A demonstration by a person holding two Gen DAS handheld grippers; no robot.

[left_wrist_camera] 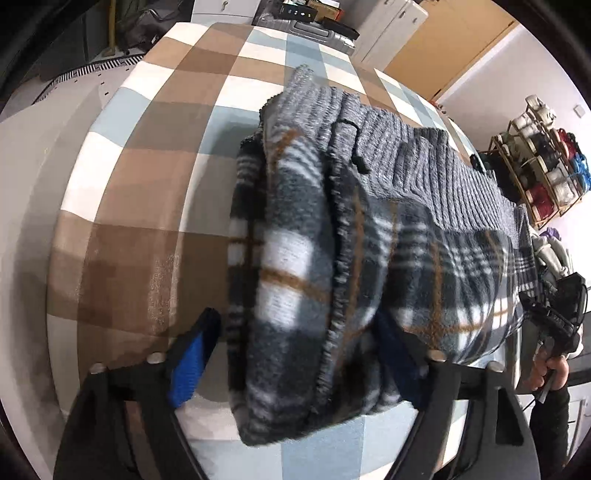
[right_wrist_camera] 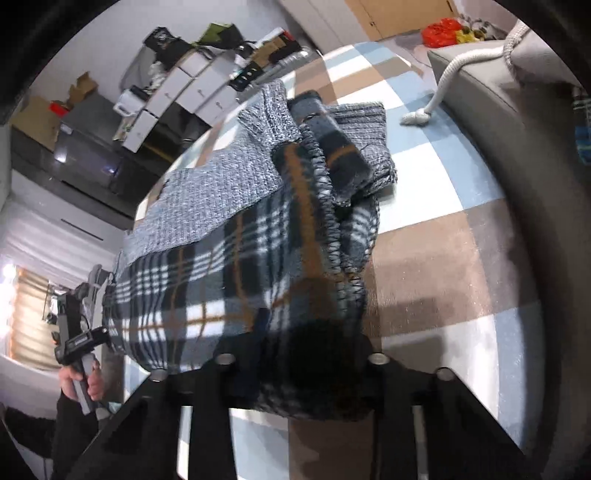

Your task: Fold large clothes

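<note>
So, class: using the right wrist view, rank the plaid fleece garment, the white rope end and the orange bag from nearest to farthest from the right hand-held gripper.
1. Plaid fleece garment: bunched between the fingers of the right hand-held gripper, bottom centre.
2. White rope end: on the checked carpet, upper right, beside the grey sofa.
3. Orange bag: on the floor beyond the carpet, top right.

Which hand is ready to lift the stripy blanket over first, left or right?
Right, probably. The right gripper already pinches the plaid garment, while the left gripper only straddles its thick fold, a blue pad clear of the cloth.
</note>
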